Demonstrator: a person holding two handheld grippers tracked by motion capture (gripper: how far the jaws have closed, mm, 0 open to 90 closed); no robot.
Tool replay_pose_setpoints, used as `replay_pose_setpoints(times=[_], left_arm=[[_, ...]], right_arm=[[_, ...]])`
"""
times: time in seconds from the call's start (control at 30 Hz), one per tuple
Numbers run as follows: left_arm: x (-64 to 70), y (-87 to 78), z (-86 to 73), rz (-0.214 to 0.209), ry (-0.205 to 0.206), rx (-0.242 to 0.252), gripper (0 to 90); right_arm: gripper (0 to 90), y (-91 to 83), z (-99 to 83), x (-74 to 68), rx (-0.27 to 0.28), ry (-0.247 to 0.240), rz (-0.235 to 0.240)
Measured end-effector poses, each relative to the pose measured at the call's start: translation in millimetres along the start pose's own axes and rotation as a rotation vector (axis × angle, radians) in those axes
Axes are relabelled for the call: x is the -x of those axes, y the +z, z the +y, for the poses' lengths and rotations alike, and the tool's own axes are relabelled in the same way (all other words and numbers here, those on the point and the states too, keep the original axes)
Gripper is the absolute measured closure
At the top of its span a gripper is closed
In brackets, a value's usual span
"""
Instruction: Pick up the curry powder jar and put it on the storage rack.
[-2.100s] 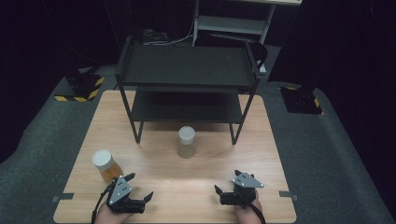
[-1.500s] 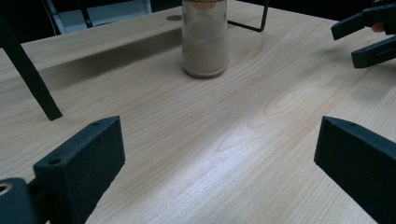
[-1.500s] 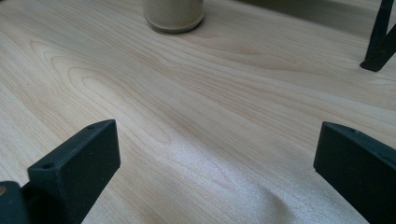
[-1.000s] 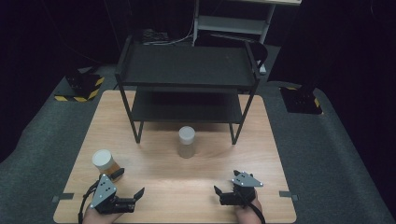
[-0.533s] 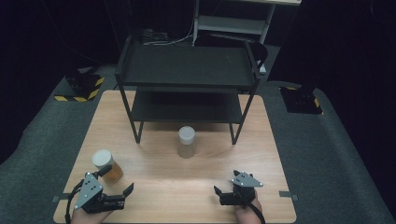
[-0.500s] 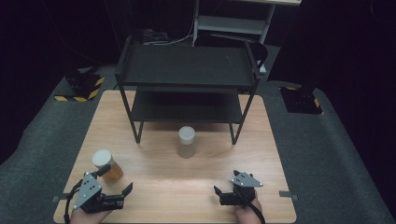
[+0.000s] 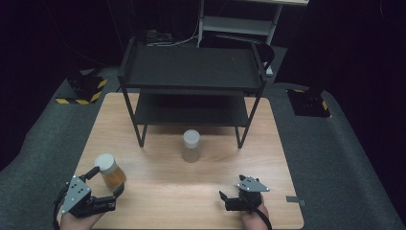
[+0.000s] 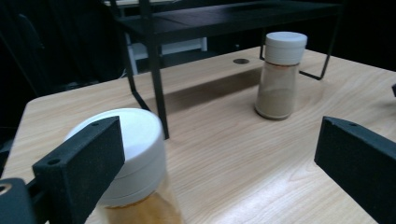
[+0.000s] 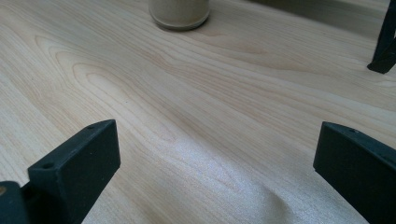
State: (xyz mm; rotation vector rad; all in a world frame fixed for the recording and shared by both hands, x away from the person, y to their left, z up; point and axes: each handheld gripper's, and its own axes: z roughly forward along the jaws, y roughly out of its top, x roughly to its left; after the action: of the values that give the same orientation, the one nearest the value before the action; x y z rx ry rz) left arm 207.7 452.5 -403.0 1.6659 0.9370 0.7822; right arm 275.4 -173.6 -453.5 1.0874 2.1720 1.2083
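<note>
1. We are seeing that the left claw [image 7: 106, 183] has swung out toward the left edge of the tabletop [image 7: 158, 191] and pulled back toward us since the earlier frames, so its jaws are now reaching around the amber jar [image 7: 110, 171] rather than sitting to the right of it. The right claw [image 7: 229, 200] is resting where it was, and so is the pale jar [image 7: 191, 145].

2. We are judging that the main risk is a tip-over: in the left gripper view one jaw is crossing in front of the amber jar [image 8: 130, 168] close to its white lid, while the other jaw is standing well off to the side. If we close from here, the near jaw may push the jar high up and topple or slide it before the far jaw arrives.

3. We are also watching the rack [image 7: 191, 91]; its front leg is standing just behind the jar, so a shove forward could knock the jar into it.

4. The amber jar is standing upright near the front left corner of the tabletop, lying between the left claw's spread jaws but hard against one of them, not centred.

5. Both claws are released: the left is gaping around the jar without gripping it, and the right is gaping over bare wood, well apart from the pale jar.
</note>
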Motion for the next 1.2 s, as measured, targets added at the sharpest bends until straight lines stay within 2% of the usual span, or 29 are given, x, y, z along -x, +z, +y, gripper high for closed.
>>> replay_pose_setpoints(times=[0.47, 0.63, 0.87, 1.0, 1.1, 1.2], left_arm=[[-13.2, -5.4, -7.3, 0.065, -0.026, -0.004, 1.8], [-15.6, -2.9, -9.1, 0.076, -0.016, -0.015, 1.9], [-19.7, 8.9, -11.7, 0.090, -0.031, -0.041, 2.6], [-26.6, 18.0, -13.6, 0.081, -0.047, -0.060, 3.0], [-29.7, 21.9, -14.9, 0.077, -0.045, -0.061, 4.5], [-35.4, 25.3, -17.3, 0.067, -0.064, -0.053, 6.6]], right_arm=[[0.2, 0.3, 0.4, 1.2, -0.001, -0.001, 0.006], [0.2, 0.5, 0.8, 1.0, -0.004, 0.000, 0.006], [0.2, -0.1, -0.4, 1.4, 0.002, 0.001, 0.007], [0.2, -0.5, -1.1, 1.4, 0.006, -0.001, 0.008], [0.2, -0.6, -1.4, 1.3, 0.008, -0.001, 0.007], [0.2, -0.6, -1.2, 0.6, 0.007, -0.004, 0.005]])
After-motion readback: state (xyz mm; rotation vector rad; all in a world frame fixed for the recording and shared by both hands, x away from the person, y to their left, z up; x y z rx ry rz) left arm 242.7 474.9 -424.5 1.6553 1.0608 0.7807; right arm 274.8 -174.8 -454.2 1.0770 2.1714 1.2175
